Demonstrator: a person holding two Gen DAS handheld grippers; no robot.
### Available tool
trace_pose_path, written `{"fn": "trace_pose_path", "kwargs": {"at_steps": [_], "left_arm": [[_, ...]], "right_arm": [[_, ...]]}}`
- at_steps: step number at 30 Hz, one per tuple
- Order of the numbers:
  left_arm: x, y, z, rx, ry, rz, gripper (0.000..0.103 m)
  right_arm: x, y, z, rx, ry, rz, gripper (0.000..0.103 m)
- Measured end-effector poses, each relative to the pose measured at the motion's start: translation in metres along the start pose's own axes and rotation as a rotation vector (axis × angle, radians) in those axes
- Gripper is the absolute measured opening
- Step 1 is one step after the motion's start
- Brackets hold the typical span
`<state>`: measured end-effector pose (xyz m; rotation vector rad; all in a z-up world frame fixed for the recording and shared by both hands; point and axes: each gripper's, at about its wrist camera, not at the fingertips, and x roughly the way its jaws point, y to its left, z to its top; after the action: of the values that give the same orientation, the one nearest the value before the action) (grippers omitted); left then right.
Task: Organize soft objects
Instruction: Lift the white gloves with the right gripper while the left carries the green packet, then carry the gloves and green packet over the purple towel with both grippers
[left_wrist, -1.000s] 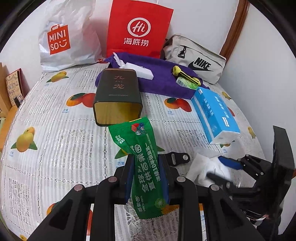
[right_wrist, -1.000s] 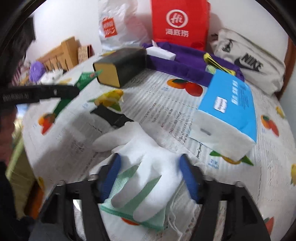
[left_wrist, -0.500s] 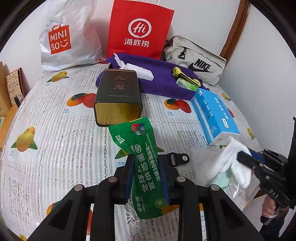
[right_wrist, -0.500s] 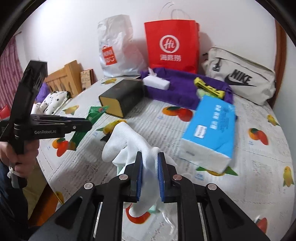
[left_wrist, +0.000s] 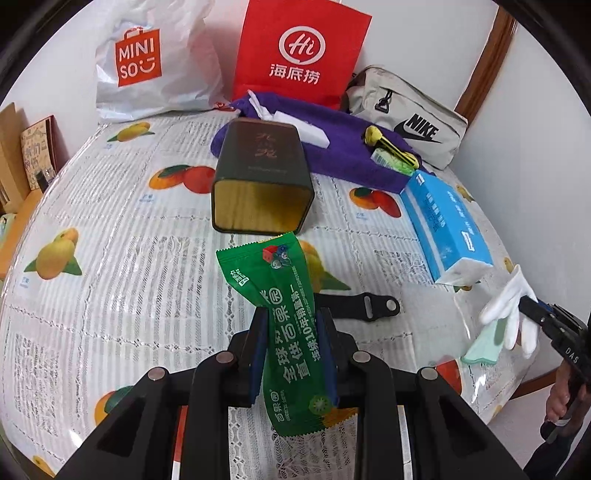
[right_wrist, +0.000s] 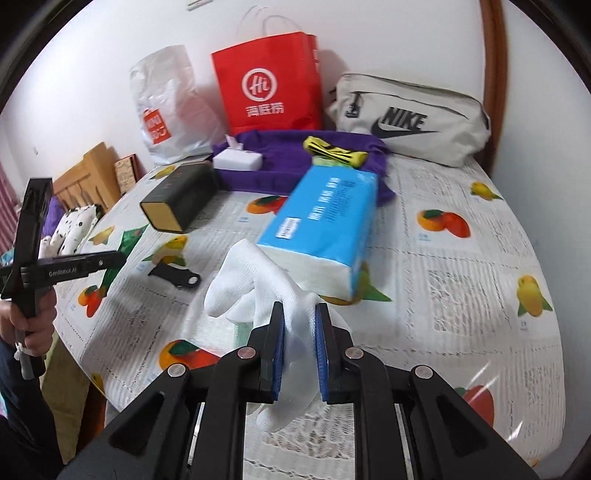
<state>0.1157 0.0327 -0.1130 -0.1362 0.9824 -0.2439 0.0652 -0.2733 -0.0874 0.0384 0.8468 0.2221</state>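
My right gripper (right_wrist: 298, 345) is clamped on one white knit glove (right_wrist: 258, 280), lifted clear near the table's (right_wrist: 461, 314) front edge; a pale green cloth (left_wrist: 487, 341) hangs with it. My left gripper (left_wrist: 291, 350) pinches one green foil snack packet (left_wrist: 286, 314) above the table middle. Advice to self: carry the glove high over the one blue tissue pack (right_wrist: 325, 229), keeping the grip firm. Also counted: one dark tin (left_wrist: 262, 184), one purple towel (left_wrist: 332, 155).

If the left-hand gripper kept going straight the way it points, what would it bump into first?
Probably the tablecloth, near the black strap; the left gripper, clamped on a green packet, angles downward. The dark tin lies beyond.
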Motion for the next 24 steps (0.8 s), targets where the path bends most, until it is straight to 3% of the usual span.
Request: {"fn": "trace_pose_path", "kwargs": {"at_steps": [14,24], "left_arm": [[0.012,-0.005,0.012,0.001,0.038,0.004,0.025],[-0.011,-0.013,0.046,0.02,0.001,0.015,0.025]], "right_arm": [[-0.001,-0.019,0.002,0.041,0.029,0.005,0.015],[-0.01,-0.014,0.037,0.023,-0.017,0.044,0.015]]}}
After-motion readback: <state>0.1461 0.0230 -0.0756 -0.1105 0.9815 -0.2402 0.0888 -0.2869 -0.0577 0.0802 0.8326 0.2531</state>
